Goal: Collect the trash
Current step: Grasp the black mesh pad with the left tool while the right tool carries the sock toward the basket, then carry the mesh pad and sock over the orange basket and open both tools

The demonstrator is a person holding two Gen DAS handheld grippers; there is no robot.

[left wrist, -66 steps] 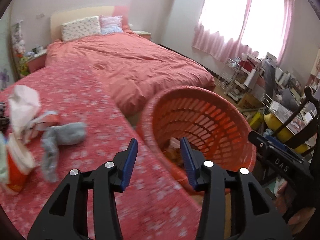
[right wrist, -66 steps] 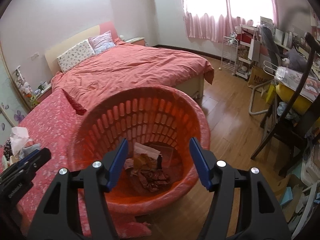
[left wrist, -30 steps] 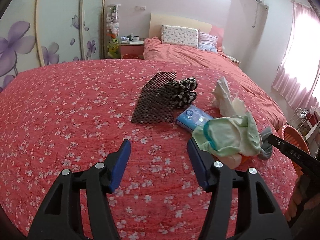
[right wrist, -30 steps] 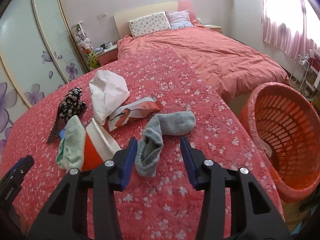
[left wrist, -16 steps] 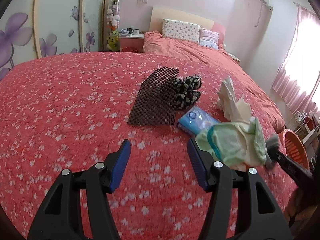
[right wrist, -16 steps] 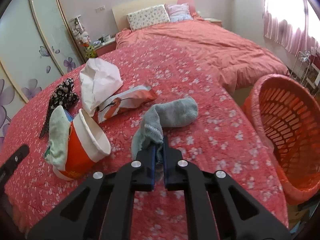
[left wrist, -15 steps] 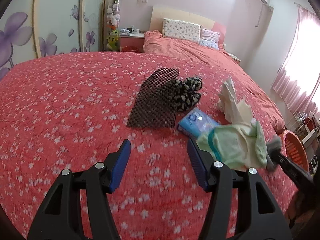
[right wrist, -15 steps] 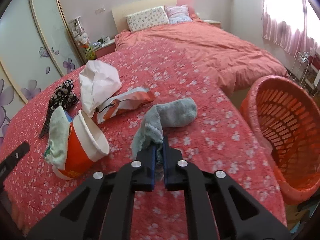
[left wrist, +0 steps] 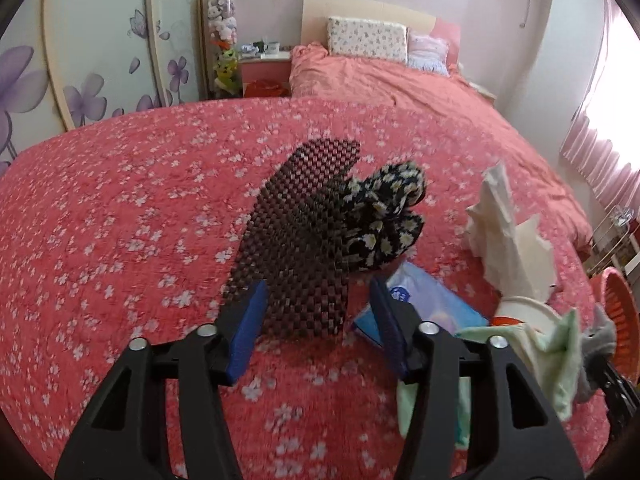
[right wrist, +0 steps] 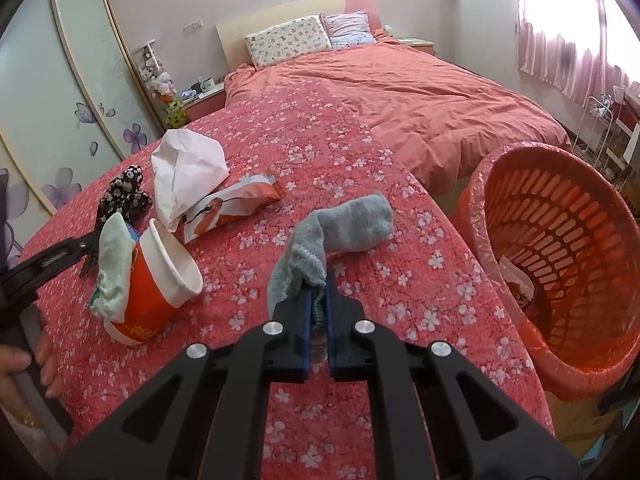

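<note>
The right gripper (right wrist: 318, 300) is clenched on the cuff end of a grey knitted sock (right wrist: 340, 232), whose toe lies on the red floral bedspread (right wrist: 360, 152), near the edge where the orange slatted plastic basket (right wrist: 560, 248) stands lined with a thin clear bag. The left gripper (left wrist: 316, 320) hovers over the near end of a dark brown woven mesh mat (left wrist: 300, 240); its jaws are closing, the mat's edge between them but the pads not yet pressing on it. To do this well, I judge the right hand should lift the sock clear of the cover before swinging it over the rim, so the limp toe does not drag or catch on the slats, and let go only once over the basket's mouth. The left should bite a firm fold of the mat rather than its thin edge, and stay clear of the black daisy-print fabric bundle (left wrist: 384, 216) touching it and the blue tissue packet (left wrist: 420, 304) just beside it.
</note>
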